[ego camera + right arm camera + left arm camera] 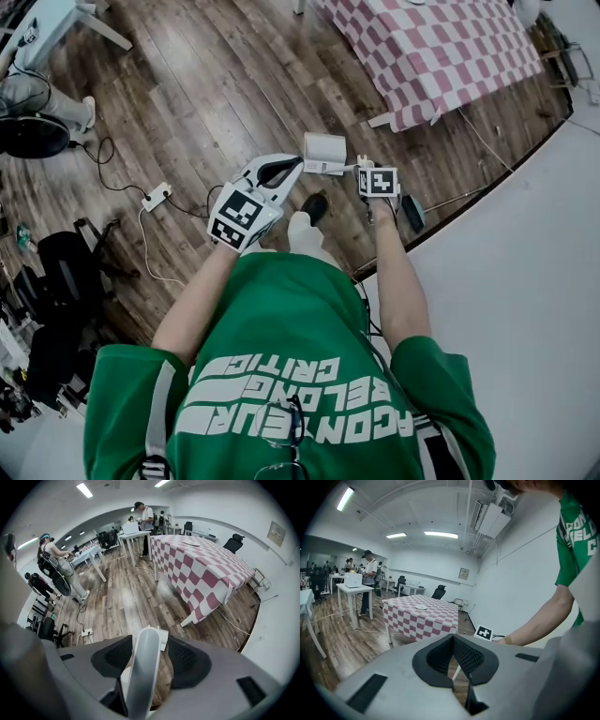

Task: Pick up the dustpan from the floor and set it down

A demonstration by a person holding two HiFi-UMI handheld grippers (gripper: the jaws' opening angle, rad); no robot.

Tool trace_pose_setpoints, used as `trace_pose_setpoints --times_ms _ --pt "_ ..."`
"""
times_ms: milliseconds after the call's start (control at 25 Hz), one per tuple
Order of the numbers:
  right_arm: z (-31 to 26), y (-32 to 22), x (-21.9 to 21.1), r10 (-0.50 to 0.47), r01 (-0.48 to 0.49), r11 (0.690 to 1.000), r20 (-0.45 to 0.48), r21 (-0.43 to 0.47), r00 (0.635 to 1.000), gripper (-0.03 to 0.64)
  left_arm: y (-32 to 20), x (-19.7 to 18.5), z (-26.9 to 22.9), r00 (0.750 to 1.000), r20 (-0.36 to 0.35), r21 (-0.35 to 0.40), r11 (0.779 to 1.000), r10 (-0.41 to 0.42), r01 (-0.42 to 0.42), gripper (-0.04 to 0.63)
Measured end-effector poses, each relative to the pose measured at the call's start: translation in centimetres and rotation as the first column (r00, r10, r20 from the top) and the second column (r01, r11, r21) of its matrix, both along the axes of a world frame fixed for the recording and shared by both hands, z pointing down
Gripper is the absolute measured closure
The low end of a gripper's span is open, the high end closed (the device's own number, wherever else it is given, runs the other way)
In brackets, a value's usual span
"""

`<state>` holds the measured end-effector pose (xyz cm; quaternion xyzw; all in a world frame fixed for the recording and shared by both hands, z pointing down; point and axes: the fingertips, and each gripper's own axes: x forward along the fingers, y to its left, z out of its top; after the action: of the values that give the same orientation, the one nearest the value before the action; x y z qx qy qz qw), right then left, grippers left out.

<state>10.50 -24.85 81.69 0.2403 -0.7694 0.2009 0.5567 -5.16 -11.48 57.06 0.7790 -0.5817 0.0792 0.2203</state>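
**Right gripper view: open tongs bracket the dustpan handle**

My right tongs [149, 641] point steeply down with the jaws wide apart. The white handle [143, 667] stands between the pads, ungripped as far as I can see. The dustpan [323, 153] sits on the floor [187, 94], near the checked table [441, 47]. I judge the pick-up to be at the grasp: next I must close squarely on the handle, then lift without tipping the pan. My left tongs [286, 167] are closed on nothing. I see nothing in the pan, though most of it is hidden.
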Motion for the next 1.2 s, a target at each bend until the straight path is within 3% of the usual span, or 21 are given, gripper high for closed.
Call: trace_pose_setpoints --times_ms 240,720,840,1200 --pt "2.5 0.2 -0.1 -0.017 0.012 0.999 -0.129 -0.038 0.991 0.39 1.4 -1.0 0.1 0.999 0.03 -0.015 1.0 -0.028 0.028 0.594" --pt "4.9 0.9 -0.2 -0.012 -0.004 0.997 -0.197 -0.08 0.98 0.394 1.9 -1.0 0.3 0.998 0.052 -0.027 0.999 -0.038 0.04 0.594" --pt "5.0 0.7 0.4 0.038 -0.056 0.996 -0.227 -0.072 0.973 0.502 2.1 -0.9 0.3 0.998 0.051 -0.025 0.999 -0.038 0.039 0.594" --pt "5.0 0.6 0.7 0.049 -0.065 0.996 -0.229 -0.063 0.972 0.505 2.5 -0.8 0.3 0.998 0.059 -0.031 0.999 -0.033 0.035 0.594"
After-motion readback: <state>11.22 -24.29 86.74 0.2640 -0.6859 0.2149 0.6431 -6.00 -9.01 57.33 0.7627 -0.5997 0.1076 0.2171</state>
